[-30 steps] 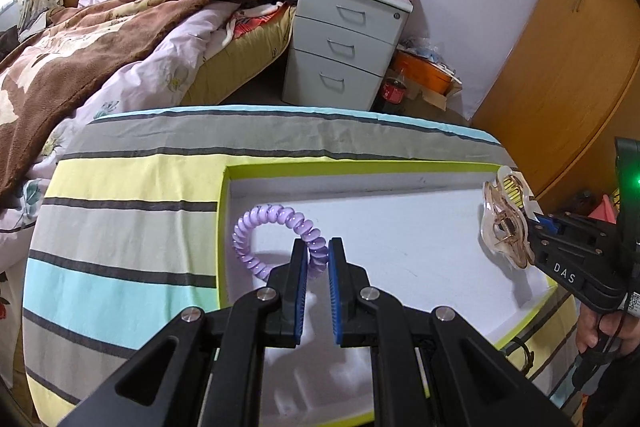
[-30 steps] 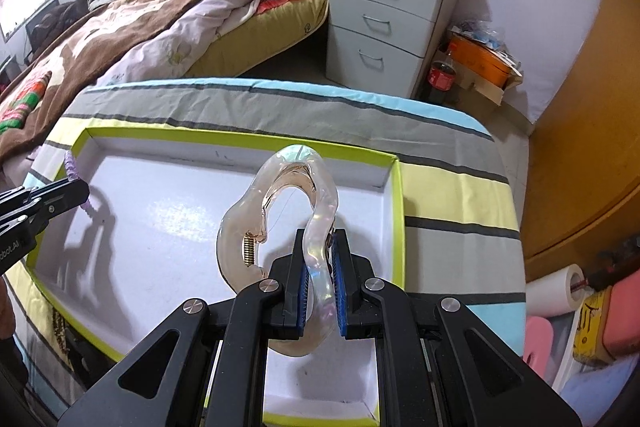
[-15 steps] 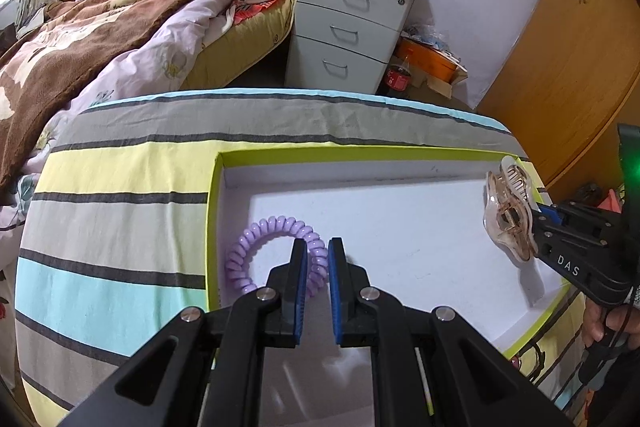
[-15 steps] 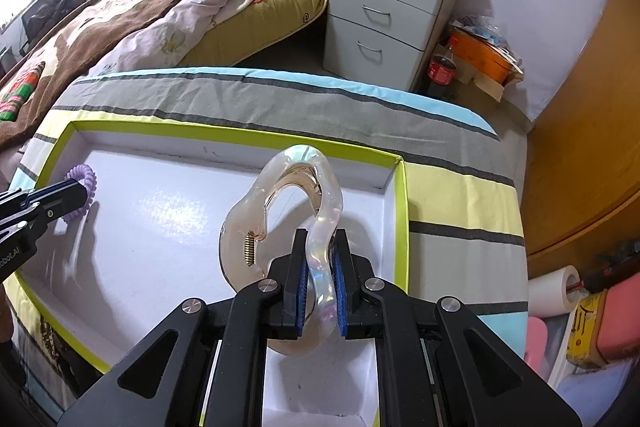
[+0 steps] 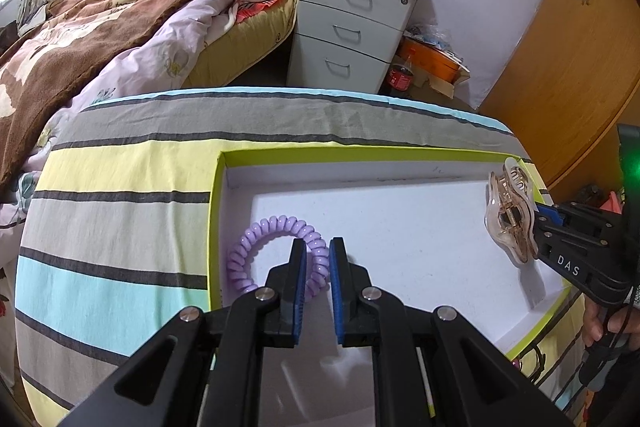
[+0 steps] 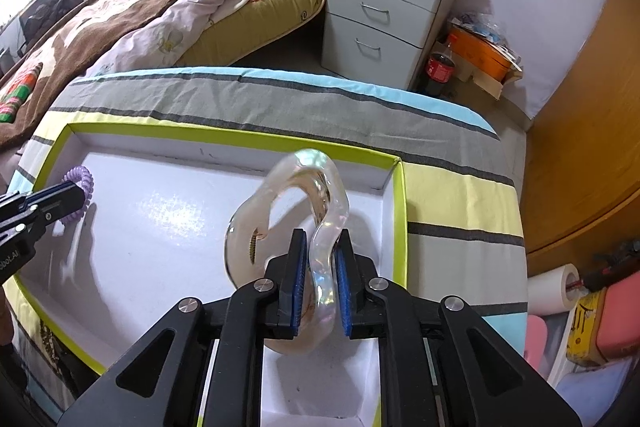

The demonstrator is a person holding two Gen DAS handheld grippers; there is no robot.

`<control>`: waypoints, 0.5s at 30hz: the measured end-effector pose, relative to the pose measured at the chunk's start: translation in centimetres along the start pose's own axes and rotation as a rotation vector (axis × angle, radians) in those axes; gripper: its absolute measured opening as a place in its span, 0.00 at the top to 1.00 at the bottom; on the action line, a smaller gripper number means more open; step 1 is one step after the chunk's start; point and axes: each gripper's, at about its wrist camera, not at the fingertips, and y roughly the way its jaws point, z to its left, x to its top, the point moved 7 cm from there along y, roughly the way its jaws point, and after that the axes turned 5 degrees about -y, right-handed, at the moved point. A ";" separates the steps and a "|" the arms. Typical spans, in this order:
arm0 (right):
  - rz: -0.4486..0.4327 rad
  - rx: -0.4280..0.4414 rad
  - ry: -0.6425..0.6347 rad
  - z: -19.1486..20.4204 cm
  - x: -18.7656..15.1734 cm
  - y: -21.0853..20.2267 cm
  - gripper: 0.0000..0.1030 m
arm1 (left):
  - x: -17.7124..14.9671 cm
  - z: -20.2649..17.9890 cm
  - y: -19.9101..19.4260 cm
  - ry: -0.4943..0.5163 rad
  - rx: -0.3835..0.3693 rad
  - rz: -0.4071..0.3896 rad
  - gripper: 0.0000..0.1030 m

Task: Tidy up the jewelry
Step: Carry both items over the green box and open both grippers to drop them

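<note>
A white tray with a lime-green rim (image 5: 215,211) (image 6: 401,211) lies on the striped cloth. A purple spiral hair tie (image 5: 256,247) (image 6: 82,183) rests in the tray's left end. My left gripper (image 5: 318,247) is shut on the purple hair tie, its blue pads pinching the coil's right side low over the tray floor. My right gripper (image 6: 322,239) is shut on a translucent pink hair claw clip (image 6: 296,211) (image 5: 510,215), held upright just above the tray's right end.
The table is covered with a striped cloth (image 5: 112,211). Behind it stand a bed with a brown blanket (image 5: 100,27), a white drawer unit (image 5: 348,27), a cola bottle (image 6: 440,67) and a wooden wardrobe (image 5: 568,47). A paper roll (image 6: 550,287) lies at the right.
The left gripper has lowered the purple hair tie into the tray's left end and it now lies flatter. The right gripper has sunk with the claw clip toward the tray's right end.
</note>
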 end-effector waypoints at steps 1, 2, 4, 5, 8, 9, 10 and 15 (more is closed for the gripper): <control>-0.006 0.001 0.005 -0.1 0.0 -0.2 0.81 | 0.0 0.0 0.0 -0.001 -0.001 0.001 0.83; -0.012 -0.001 0.008 -0.2 0.1 -0.3 0.80 | 0.0 0.1 0.0 -0.002 -0.002 0.000 0.81; -0.019 0.001 0.014 -0.3 0.1 -0.5 0.75 | 0.0 0.0 -0.3 -0.002 -0.005 -0.004 0.74; -0.022 0.002 0.018 -0.4 0.1 -0.7 0.74 | 0.0 0.0 -0.4 0.000 -0.008 -0.008 0.73; -0.031 0.010 0.026 -0.4 0.1 -1.1 0.66 | 0.0 -0.3 -0.8 0.003 -0.013 -0.014 0.69; -0.036 0.012 0.029 -0.5 0.1 -1.4 0.63 | 0.0 -0.3 -1.0 0.004 -0.015 -0.016 0.68; -0.040 0.012 0.030 -0.5 0.1 -1.6 0.63 | 0.0 -0.4 -1.1 0.007 -0.019 -0.017 0.66; -0.067 -0.002 0.048 -0.8 -0.1 -3.0 0.62 | -0.2 -0.8 -2.4 0.010 -0.025 -0.032 0.61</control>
